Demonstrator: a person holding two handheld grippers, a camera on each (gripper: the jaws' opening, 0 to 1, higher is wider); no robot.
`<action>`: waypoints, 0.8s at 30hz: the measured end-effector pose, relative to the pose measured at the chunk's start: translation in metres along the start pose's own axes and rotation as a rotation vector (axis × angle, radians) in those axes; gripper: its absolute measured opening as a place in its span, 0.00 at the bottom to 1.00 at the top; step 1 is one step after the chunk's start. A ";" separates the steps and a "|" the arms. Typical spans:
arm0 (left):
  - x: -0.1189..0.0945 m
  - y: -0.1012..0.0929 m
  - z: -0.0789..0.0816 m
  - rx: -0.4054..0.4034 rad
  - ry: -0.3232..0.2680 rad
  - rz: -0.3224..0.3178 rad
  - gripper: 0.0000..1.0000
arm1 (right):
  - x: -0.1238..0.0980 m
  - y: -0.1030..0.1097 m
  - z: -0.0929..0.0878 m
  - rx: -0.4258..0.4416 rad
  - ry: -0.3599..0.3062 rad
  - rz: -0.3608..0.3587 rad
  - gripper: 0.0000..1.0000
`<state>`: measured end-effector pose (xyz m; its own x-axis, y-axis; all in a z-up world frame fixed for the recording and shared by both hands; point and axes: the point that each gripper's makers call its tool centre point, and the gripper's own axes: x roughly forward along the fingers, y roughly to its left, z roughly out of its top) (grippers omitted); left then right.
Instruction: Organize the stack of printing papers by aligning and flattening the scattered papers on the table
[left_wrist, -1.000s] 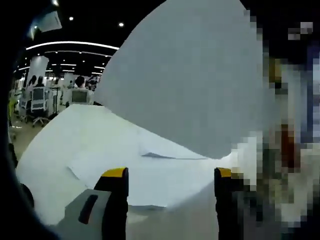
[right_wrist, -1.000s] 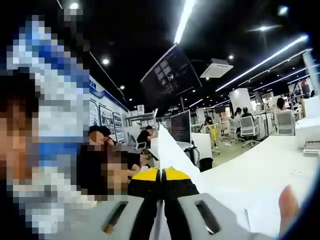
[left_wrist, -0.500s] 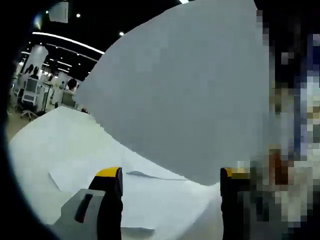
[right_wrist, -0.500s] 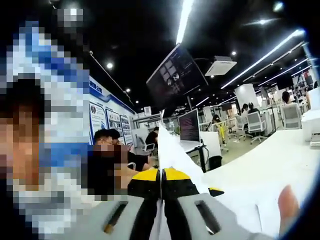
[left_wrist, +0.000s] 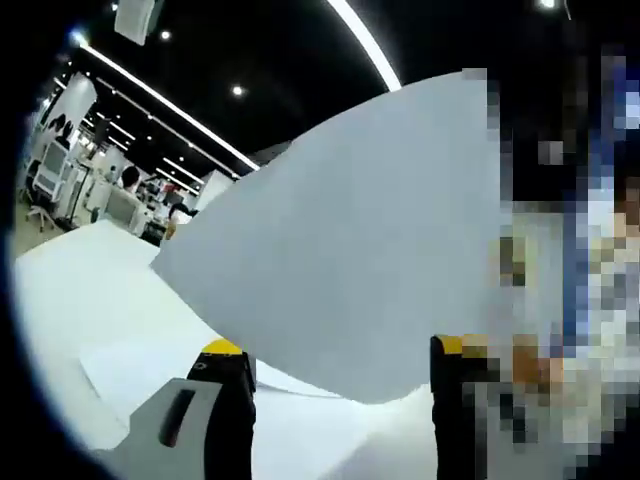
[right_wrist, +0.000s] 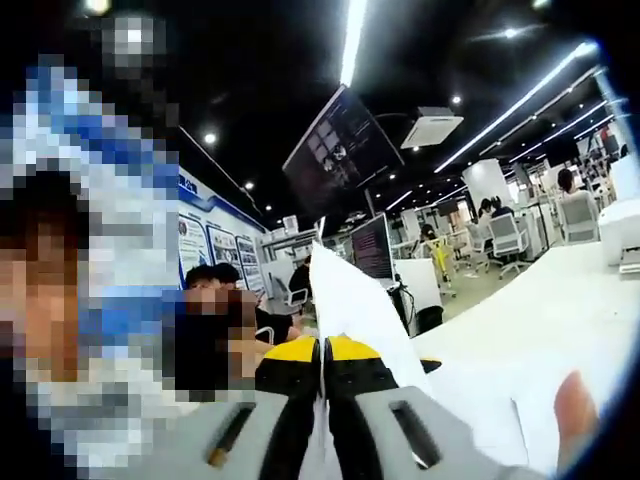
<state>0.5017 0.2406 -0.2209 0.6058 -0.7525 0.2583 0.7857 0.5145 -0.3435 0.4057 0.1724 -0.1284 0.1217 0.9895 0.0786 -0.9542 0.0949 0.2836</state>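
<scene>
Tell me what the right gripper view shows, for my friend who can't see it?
The right gripper, with yellow-tipped jaws shut, pinches a white sheet of paper that stands up edge-on. Behind it are a white table and a busy office with a hanging screen.

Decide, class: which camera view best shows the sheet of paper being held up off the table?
The left gripper view. There the lifted sheet faces the camera broadly, above the papers on the table, so its outline is plain. The right gripper view shows that sheet nearly edge-on, a narrow strip rising from the right gripper, whose jaws pinch it.
</scene>
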 end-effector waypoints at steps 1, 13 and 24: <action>-0.001 -0.001 0.002 -0.007 -0.013 -0.006 0.68 | -0.001 -0.002 0.000 0.004 -0.003 -0.003 0.00; -0.009 -0.023 0.017 -0.011 -0.097 -0.101 0.60 | -0.009 -0.029 0.003 0.028 -0.009 -0.055 0.00; -0.013 -0.033 0.034 0.018 -0.193 -0.139 0.60 | -0.012 0.000 0.025 0.117 -0.122 0.089 0.00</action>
<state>0.4719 0.2473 -0.1826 0.5029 -0.7250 0.4707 0.8644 0.4198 -0.2769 0.4106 0.1581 -0.1056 0.0767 0.9722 0.2213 -0.9253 -0.0133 0.3791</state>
